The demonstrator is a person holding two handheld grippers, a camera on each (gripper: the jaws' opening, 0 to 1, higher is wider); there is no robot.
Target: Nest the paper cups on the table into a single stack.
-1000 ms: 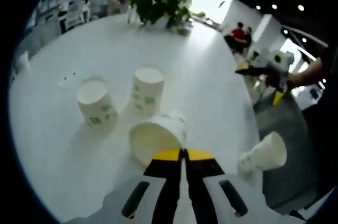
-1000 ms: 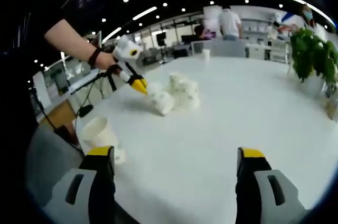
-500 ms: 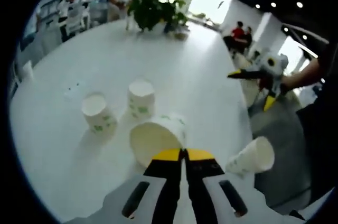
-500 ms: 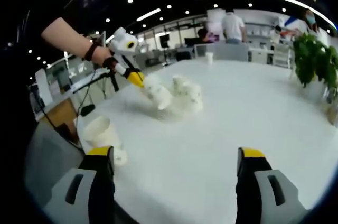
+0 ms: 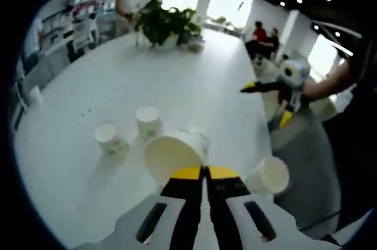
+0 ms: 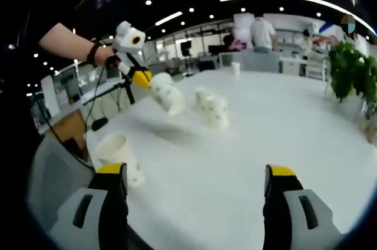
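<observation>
My left gripper (image 5: 204,171) is shut on the rim of a white paper cup (image 5: 174,153) with green print, held up above the round white table (image 5: 106,73). In the right gripper view that same left gripper (image 6: 140,76) carries the cup (image 6: 168,97) in the air. Two upright cups (image 5: 148,122) (image 5: 110,138) stand on the table below it, seen from the other side as a pair of cups (image 6: 213,107). Another cup (image 5: 270,174) stands near the table edge, close to my right gripper (image 6: 194,173), which is open and empty beside that cup (image 6: 119,156).
A potted green plant (image 5: 162,21) stands at the far side of the table, also at the right edge (image 6: 353,73). People stand and sit in the background. A grey chair back (image 6: 50,185) sits beside the table edge. The right gripper (image 5: 277,88) hovers off the table's edge.
My left gripper has risen with the cup, so the table and standing cups look smaller and farther below. The right gripper has hardly moved.
</observation>
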